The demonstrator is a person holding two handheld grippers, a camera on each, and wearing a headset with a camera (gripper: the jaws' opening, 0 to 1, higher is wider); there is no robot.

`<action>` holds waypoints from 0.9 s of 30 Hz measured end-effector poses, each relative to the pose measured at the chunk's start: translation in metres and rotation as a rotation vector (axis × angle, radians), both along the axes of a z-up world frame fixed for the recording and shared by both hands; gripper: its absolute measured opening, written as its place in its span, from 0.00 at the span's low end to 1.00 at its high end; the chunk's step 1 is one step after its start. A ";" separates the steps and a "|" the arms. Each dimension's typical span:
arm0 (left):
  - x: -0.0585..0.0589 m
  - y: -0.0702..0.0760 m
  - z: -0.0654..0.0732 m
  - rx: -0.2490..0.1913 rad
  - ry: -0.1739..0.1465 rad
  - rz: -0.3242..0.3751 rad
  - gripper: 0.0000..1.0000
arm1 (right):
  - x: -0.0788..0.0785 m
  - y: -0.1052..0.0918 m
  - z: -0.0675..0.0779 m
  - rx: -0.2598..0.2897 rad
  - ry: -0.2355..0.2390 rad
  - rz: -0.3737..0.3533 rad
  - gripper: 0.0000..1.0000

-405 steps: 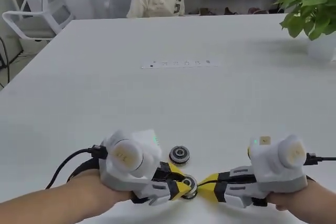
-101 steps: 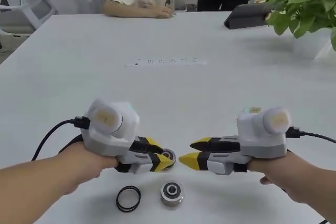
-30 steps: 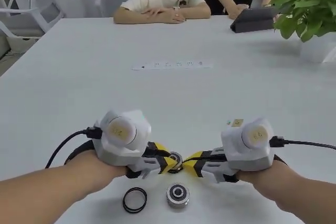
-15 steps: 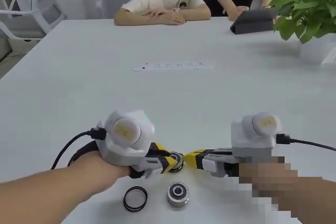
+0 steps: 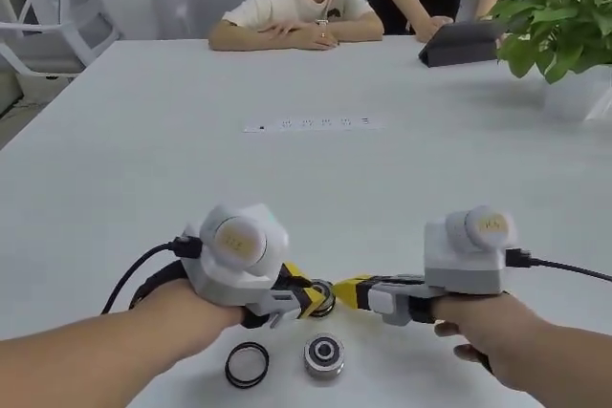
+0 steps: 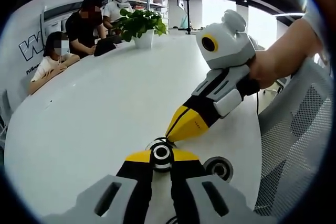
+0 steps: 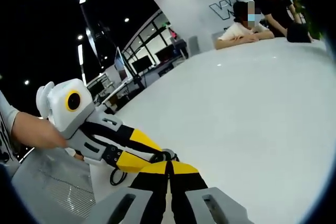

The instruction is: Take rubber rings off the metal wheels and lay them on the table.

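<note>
My left gripper [image 5: 312,299] [image 6: 160,156] is shut on a small metal wheel [image 5: 323,294] [image 6: 161,152] that still wears its black rubber ring, held just above the table. My right gripper [image 5: 342,289] [image 7: 168,165] comes in from the right, jaws shut, tips pinching the ring at the wheel's rim [image 7: 167,156]. In the left gripper view the right gripper [image 6: 171,131] touches the wheel's top edge. A bare metal wheel [image 5: 324,353] [image 6: 219,168] and a loose black rubber ring [image 5: 247,365] lie on the white table [image 5: 287,188] near me.
A white power strip [image 5: 308,124] lies mid-table. A potted plant [image 5: 559,21] stands at the far right. People sit and stand at the far edge, beside a dark tablet [image 5: 461,42]. Cables trail from both grippers.
My right gripper has rolled so its box now stands upright, and its tips have closed in on the wheel's rim. The left gripper has kept hold of the wheel in place.
</note>
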State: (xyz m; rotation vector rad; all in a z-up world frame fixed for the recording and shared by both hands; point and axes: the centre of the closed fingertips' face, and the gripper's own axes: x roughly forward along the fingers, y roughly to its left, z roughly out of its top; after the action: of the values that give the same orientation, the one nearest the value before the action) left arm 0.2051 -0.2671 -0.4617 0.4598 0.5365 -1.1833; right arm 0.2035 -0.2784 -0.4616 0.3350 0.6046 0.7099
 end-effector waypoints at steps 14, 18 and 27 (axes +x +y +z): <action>0.000 0.000 0.000 0.008 -0.009 0.002 0.06 | -0.002 0.006 0.003 0.009 -0.009 0.025 0.00; 0.001 0.000 0.000 0.007 -0.008 0.002 0.06 | -0.003 0.006 0.003 0.020 -0.008 0.022 0.00; 0.000 -0.001 0.000 0.008 -0.009 0.002 0.06 | -0.006 0.014 0.010 0.040 -0.030 0.052 0.00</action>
State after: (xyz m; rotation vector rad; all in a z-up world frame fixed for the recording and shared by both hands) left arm 0.2048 -0.2682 -0.4619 0.4712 0.5338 -1.1771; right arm 0.1976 -0.2648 -0.4517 0.3462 0.5727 0.7765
